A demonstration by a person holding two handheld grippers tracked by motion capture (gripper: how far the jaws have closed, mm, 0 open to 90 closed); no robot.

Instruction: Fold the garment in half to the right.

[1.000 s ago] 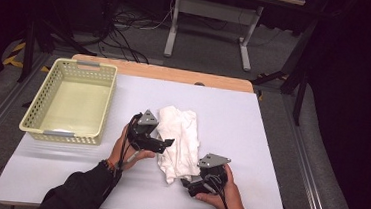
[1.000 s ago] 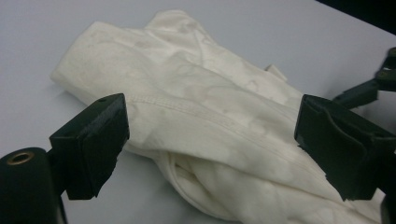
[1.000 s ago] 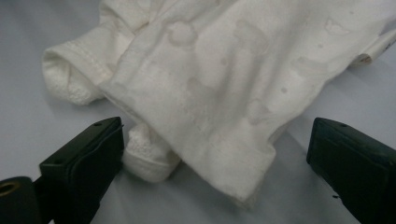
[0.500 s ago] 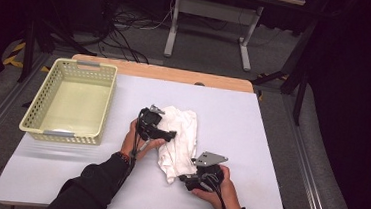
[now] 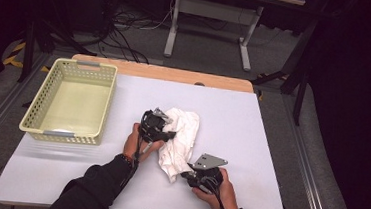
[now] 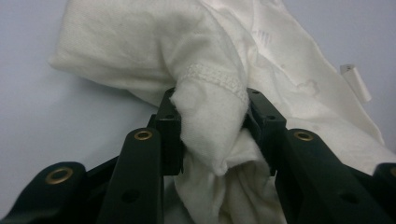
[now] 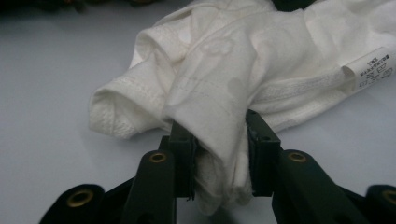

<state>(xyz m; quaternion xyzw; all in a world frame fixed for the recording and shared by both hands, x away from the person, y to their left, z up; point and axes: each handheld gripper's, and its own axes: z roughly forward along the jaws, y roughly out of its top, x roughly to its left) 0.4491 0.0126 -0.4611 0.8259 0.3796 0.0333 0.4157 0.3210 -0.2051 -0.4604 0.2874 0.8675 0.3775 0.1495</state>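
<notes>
A: Step now?

B: Grab stage, by the look of it. Both grippers biting into white cloth point(image 5: 178, 139), crumpled mid-worktop point(image 5: 251, 135), right of basket point(image 5: 68, 100). Not lifted yet, bulk flat on surface.

A: Near side first. Right gripper?

B: Right gripper point(image 5: 188, 174) at cloth's near end, low, near edge of worktop. Right hand point(image 5: 214, 189) wrapped round body from behind, grey plate on top, pointing left and far into the fabric. Fingers point(image 7: 180, 140) just been closing; clamped on a hemmed fold bunched between them. Care label point(image 7: 371, 67) off to right in right gripper view.

A: Left?

B: Farther back. Left gripper point(image 5: 168, 133) at cloth's far-left edge, left hand point(image 5: 138, 138) under and behind it, forearm in dark sleeve point(image 5: 97, 185) running in diagonally from near-left. Pointing right into cloth. Fingers point(image 6: 168, 126) also just been closing, pinched on thick roll of fabric w/ stitched hem.

A: Next move needs?

B: Prob. lift both together, spread apart to open cloth out, or carry left to basket. Needs both pinches to hold; bunched folds could slip. Basket looks empty, well apart to far-left.
</notes>
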